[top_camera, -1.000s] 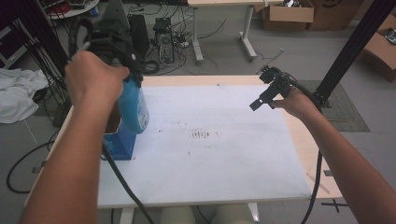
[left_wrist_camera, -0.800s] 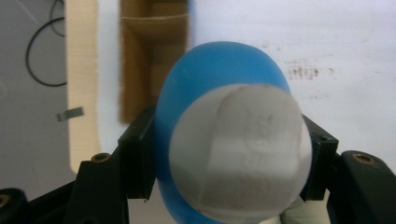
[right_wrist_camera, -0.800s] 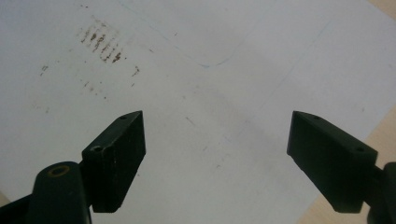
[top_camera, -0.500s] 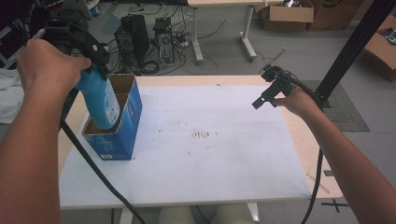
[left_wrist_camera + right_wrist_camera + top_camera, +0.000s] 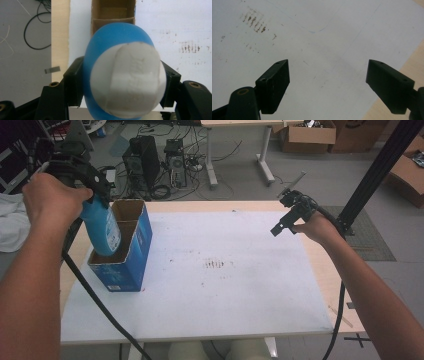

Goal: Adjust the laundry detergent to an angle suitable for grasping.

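left hand-held gripper (image 5: 120, 95) clamped on blue bottle (image 5: 102, 227), its base in near cell of blue cardboard box (image 5: 131, 260) at counter (image 5: 240, 295) left | right hand-held gripper (image 5: 327, 85) jaws apart, empty | risk: smooth rounded plastic may slip; light box may tip | cap white, matte

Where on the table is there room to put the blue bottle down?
Most of the white tabletop is bare: everything between the blue box and the right claw, around the brown smudges, and the whole near edge. The far left is crowded, where the left claw holds the blue bottle over the box's near compartment.
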`<state>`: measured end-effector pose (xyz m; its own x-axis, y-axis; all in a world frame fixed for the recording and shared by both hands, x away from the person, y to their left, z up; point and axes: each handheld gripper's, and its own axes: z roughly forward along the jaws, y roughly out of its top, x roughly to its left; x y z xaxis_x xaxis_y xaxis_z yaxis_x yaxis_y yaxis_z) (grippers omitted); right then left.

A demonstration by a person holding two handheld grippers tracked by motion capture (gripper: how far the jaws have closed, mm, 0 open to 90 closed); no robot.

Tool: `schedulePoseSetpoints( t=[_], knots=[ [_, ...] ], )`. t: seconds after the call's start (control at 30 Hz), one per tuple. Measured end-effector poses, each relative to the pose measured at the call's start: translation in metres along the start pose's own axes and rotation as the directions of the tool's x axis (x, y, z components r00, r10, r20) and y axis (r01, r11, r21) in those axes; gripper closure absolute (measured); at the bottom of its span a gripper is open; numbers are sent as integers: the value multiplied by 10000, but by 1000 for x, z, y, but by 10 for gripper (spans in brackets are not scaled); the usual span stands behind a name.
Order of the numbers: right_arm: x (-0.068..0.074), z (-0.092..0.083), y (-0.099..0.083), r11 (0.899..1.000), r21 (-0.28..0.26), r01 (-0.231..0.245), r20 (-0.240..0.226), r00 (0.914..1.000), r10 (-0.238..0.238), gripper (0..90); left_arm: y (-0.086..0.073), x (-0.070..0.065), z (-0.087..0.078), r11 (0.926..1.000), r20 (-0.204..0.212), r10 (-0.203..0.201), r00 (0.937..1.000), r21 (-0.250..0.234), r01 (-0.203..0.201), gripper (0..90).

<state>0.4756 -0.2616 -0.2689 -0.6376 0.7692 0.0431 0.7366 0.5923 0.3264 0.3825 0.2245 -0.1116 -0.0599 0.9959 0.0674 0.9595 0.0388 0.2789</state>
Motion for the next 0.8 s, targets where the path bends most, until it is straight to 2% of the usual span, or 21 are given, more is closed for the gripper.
schedulePoseSetpoints(
  t=[0.17, 0.27, 0.33, 0.43, 0.6, 0.8],
  knots=[
    [0, 1, 1, 10000, 37, 23, 19, 10000, -23, 191, 3, -2, 23, 9996, 11, 295, 9996, -45, -295, 379],
    [0, 1, 1, 10000, 43, 6, 104, 9999, -6, 191, 4, -2, 39, 9997, 123, 226, 9997, 118, -227, 379],
    [1, 2, 0, 9999, 133, 58, 252, 9997, -62, 191, 3, -1, 50, 9998, 168, 179, 9997, 66, -180, 379],
    [2, 2, 0, 9997, 188, 172, 324, 9993, -178, 191, 2, 1, 65, 9997, 216, 209, 9995, 90, -211, 379],
    [1, 1, -2, 9998, 205, 84, 375, 9993, -92, 192, -2, 4, 88, 9995, 253, 292, 9993, 117, -296, 379],
    [0, 0, -4, 9998, 215, 16, 416, 9991, -25, 192, -6, 6, 113, 9987, 48, 497, 9988, 131, -497, 379]
  ],
)
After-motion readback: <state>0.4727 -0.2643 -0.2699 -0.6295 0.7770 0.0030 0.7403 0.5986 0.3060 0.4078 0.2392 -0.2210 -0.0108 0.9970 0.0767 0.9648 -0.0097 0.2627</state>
